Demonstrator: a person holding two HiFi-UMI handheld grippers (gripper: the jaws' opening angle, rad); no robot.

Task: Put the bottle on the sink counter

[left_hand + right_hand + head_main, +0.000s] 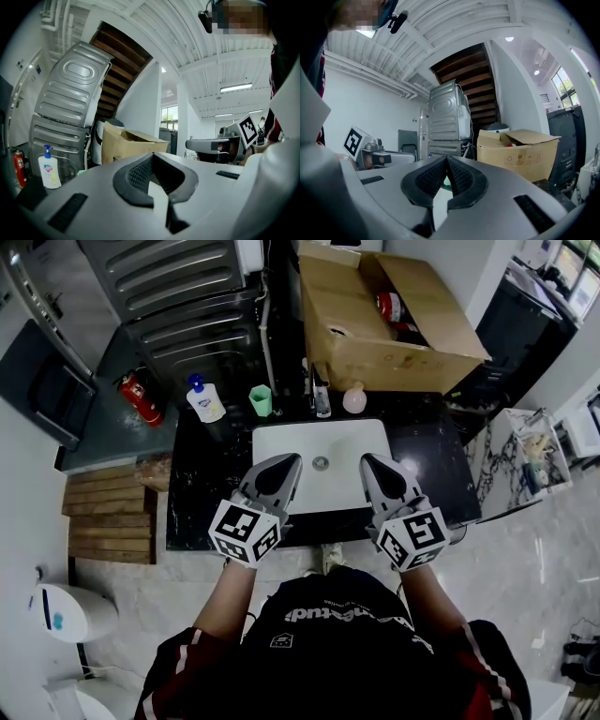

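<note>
Both grippers hang side by side over the white basin [281, 442] of the black sink counter [206, 484]. My left gripper [289, 463] is shut with nothing between its fingers; its tips meet in the left gripper view [153, 156]. My right gripper [369, 463] is also shut and empty, its pads pressed together in the right gripper view [446, 162]. A white pump bottle with a blue top [204, 399] [48, 168] stands on the counter's back left. A red bottle [391, 307] lies inside the open cardboard box [375, 334] [518, 152] behind the sink.
A green cup [261, 399], the faucet [321, 395] and a pink round container [354, 399] line the counter's back edge. A red fire extinguisher [141, 397] lies left of the counter. Stacked grey machines [178, 287] stand behind. A marble shelf [520, 456] is at right.
</note>
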